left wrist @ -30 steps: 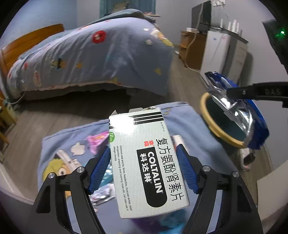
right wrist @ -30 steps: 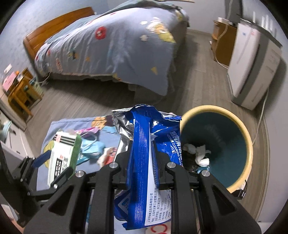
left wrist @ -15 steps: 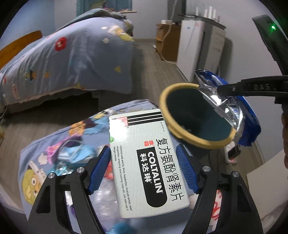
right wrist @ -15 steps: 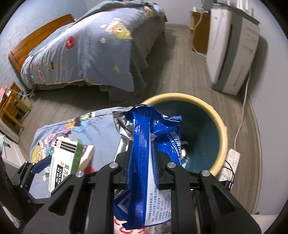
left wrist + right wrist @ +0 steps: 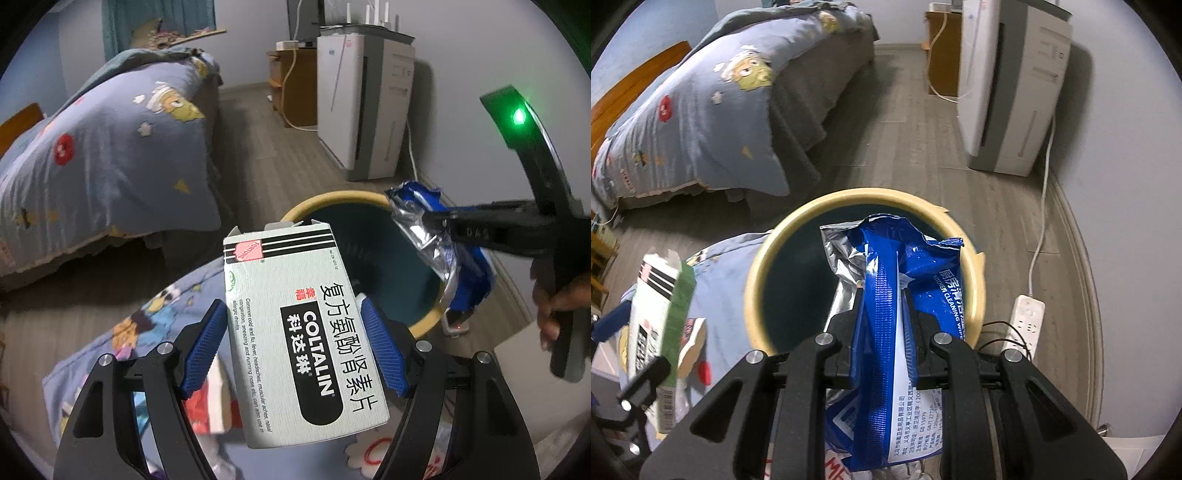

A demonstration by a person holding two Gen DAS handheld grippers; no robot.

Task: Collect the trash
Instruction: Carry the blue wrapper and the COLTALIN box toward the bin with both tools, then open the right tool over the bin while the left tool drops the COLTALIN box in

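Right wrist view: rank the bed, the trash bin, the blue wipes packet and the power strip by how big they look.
1. Bed
2. Trash bin and blue wipes packet: alike, and the packet's nearness to the camera inflates it
3. Power strip

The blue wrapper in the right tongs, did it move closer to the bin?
Yes. The blue wrapper sat left of the bin before; now it hangs in front of its opening, and the bin looks bigger.

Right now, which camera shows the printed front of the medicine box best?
The left wrist view: the medicine box faces the camera, its label fully readable. In the right wrist view the medicine box sits at the left edge, turned mostly edge-on, showing its green side and a sliver of the front.
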